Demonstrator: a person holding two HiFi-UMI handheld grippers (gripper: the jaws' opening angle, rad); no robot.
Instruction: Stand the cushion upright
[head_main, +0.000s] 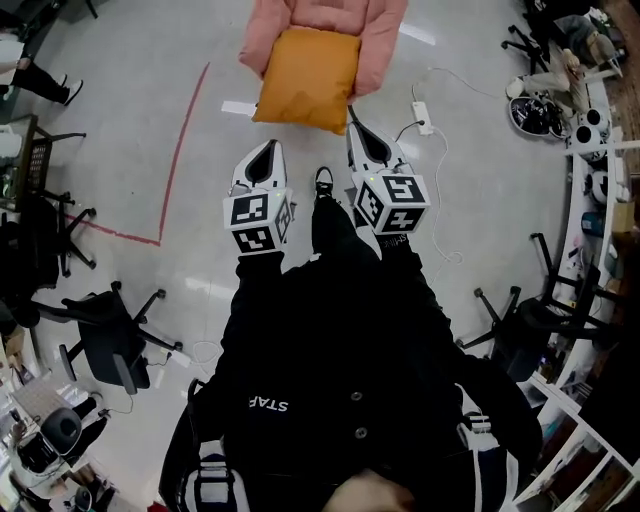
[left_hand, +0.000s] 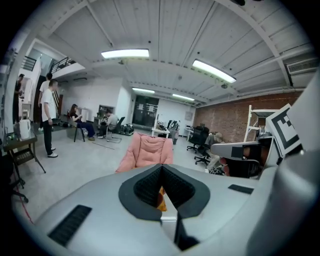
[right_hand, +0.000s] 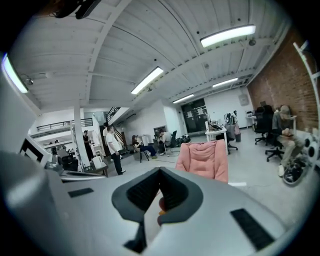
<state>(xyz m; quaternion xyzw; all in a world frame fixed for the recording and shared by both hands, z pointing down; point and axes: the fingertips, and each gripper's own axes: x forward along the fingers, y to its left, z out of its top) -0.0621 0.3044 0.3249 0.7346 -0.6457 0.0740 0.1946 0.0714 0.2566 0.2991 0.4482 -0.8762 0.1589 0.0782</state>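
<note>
An orange cushion (head_main: 308, 78) lies flat on the seat of a pink floor chair (head_main: 378, 40) straight ahead. My left gripper (head_main: 268, 150) is shut and empty, a short way before the cushion's near edge. Just off the cushion's near right corner is my right gripper (head_main: 355, 125), also shut and empty; I cannot tell whether it touches. The left gripper view shows the pink chair (left_hand: 146, 152) ahead and a sliver of the orange cushion (left_hand: 161, 200) behind the closed jaws of the left gripper (left_hand: 161, 167). The right gripper view shows the pink chair (right_hand: 204, 159) beyond the shut right gripper (right_hand: 160, 172).
A white power strip (head_main: 422, 117) with its cable lies on the floor right of the chair. Red tape (head_main: 178, 150) runs along the floor at left. Office chairs (head_main: 110, 335) stand left and right of me, shelving (head_main: 600, 180) at the right. People (left_hand: 48, 117) stand and sit far off.
</note>
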